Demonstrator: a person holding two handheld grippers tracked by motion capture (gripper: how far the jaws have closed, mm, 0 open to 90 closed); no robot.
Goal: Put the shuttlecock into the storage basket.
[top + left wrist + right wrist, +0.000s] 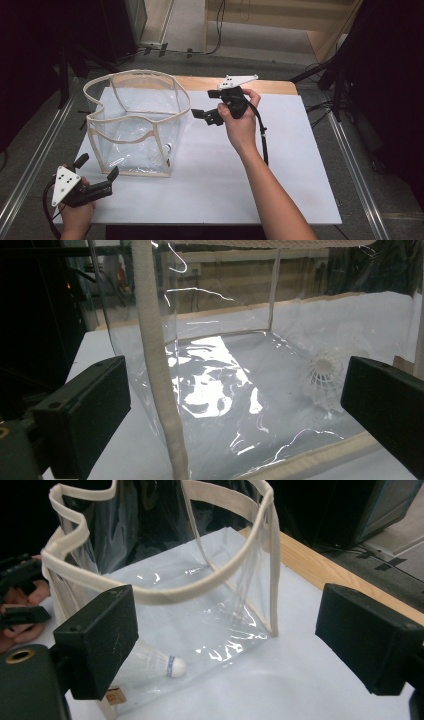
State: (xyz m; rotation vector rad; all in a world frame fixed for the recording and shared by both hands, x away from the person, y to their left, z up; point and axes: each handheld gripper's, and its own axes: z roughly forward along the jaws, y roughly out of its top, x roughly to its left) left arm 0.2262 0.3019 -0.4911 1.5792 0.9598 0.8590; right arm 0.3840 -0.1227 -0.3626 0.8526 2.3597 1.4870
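Shuttlecock: lies on its side on the floor of the bag, in the near corner towards the person's left; seen in the high view as a pale shape low in that corner.
Long axis: roughly level, cork end pointing away from the feather skirt, towards the bag's middle in the right gripper view.
Transparent bag: stands upright and open-topped on the white board, clear walls edged with cream binding tape; its rim sags inward on the near side.
Right gripper: held in the air beside the bag's right rim, above rim level, jaws spread wide with nothing between them.
Left gripper: rests low at the board's near left corner, just in front of the bag's near wall; jaws wide apart, holding nothing, with the taped corner seam and the shuttlecock ahead beyond the clear wall.
Key relation: from the right gripper the shuttlecock lies down and to the left, reachable through the open mouth.
Nearer hand: the left gripper is closer, but the bag's wall stands between it and the shuttlecock.
Judged step: the shuttlecock appears set inside; the right gripper is free of it.
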